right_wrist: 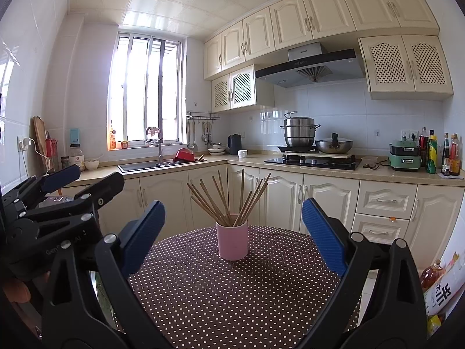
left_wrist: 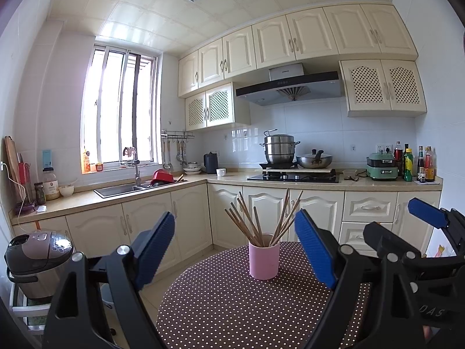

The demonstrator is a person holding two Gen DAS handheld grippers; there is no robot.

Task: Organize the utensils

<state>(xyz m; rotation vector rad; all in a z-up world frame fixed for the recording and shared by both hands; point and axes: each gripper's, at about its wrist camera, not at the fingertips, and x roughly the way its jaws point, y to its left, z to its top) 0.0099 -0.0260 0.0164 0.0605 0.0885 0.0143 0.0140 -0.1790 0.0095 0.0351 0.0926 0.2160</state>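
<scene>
Chopsticks (left_wrist: 255, 221) fan out of a pink cup (left_wrist: 264, 260) standing upright on the dotted table (left_wrist: 232, 305); left gripper (left_wrist: 238, 250) and right gripper (right_wrist: 232, 235) hover side by side, level, fingers spread wide, gripping nothing.

chopsticks (left_wrist: 255, 221) in cup (left_wrist: 264, 260) | cup on table (left_wrist: 226, 299) | counter (left_wrist: 232, 178) behind

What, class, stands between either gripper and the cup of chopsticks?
Nothing visible. Only bare dotted tablecloth lies between the open left gripper, the open right gripper and the pink cup holding the chopsticks.
</scene>
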